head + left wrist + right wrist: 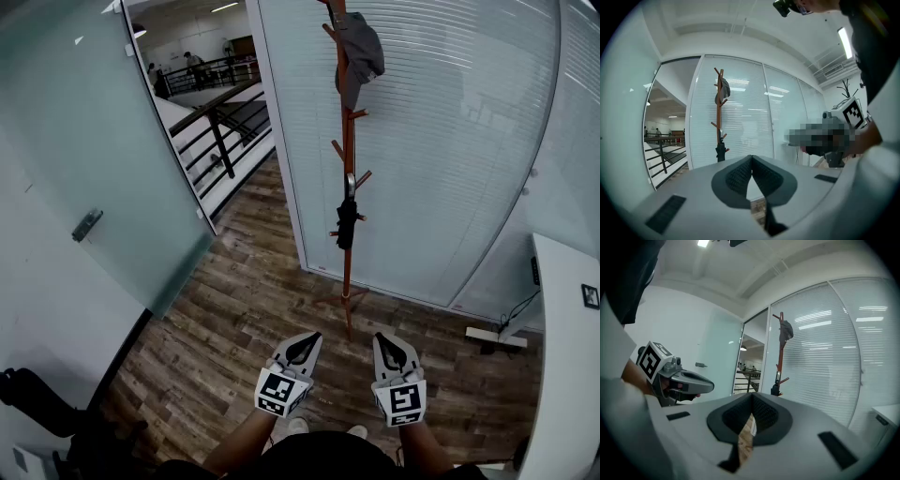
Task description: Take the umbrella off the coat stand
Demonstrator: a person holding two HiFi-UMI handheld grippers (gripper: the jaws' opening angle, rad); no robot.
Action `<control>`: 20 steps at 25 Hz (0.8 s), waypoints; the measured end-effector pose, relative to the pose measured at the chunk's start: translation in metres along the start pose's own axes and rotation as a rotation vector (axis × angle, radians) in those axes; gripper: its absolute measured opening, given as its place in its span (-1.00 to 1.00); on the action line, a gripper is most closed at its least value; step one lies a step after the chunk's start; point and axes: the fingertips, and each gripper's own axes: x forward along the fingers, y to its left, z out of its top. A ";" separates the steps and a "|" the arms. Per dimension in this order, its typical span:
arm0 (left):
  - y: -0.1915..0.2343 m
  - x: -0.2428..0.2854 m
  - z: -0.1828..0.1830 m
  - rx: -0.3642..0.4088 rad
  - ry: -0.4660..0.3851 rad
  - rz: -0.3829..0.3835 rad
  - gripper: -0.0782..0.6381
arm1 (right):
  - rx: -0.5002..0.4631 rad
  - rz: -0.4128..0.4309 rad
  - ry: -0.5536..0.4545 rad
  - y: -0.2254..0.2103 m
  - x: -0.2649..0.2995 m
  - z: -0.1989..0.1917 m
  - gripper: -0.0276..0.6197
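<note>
**Both grippers closed and empty, umbrella hanging on the stand ahead**

The jaws of the left gripper (pixel 751 157) are pressed together at the tips, and nothing is between them; under the tips only a narrow gap shows the background behind. The right gripper (pixel 753 395) is the same: jaws together at the tips, holding nothing, with a strip of the wooden floor (pixel 234 309) visible through the gap below. In the head view the left gripper (pixel 309 339) and the right gripper (pixel 384 339) are side by side, low in the picture, and both point forward to the foot of the coat stand (pixel 348 141), well apart from it.

The umbrella (pixel 346 223) is a small black folding one, closed and wrapped into a short, thick roll. It hangs upright on the lower part of the stand, touching the pole, below a shiny metal-coloured loop at a side peg. In the left gripper view the umbrella (pixel 721 151) shows as a dark shape low on the coat stand (pixel 719 108), and in the right gripper view the umbrella (pixel 776 389) is partly hidden behind the gripper body.

The stand is a thin reddish-brown wooden pole with short pegs slanting upward. A grey cap (pixel 359 52) hangs near its top. Behind the stand is a glass wall (pixel 450 141) with white blinds.
</note>
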 end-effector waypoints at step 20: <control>0.035 -0.024 -0.013 0.004 -0.004 -0.086 -0.75 | 0.141 -0.086 -0.020 0.038 0.033 0.004 -0.90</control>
